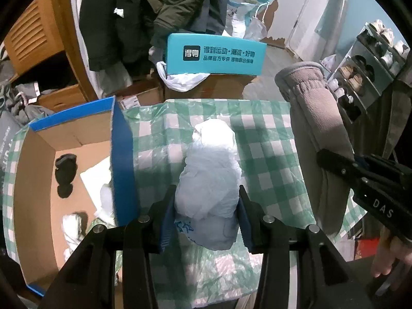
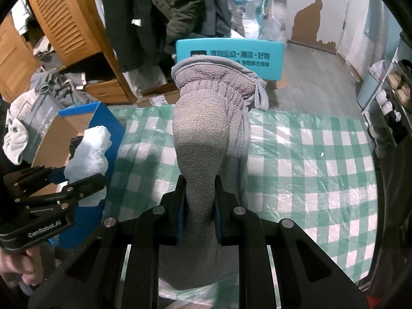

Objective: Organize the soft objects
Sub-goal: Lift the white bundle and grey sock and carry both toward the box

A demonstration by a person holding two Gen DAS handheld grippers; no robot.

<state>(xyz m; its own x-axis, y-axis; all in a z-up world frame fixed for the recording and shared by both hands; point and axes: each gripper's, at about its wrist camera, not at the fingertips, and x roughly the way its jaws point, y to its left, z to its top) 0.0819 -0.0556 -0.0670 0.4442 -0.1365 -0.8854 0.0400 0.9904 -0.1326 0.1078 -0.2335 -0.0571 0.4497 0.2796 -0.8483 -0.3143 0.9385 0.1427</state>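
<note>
My left claw is clamped partway on a white bag over the table, beside the box. Right claw squeezes a grey mitt tight, held up above it.
</note>
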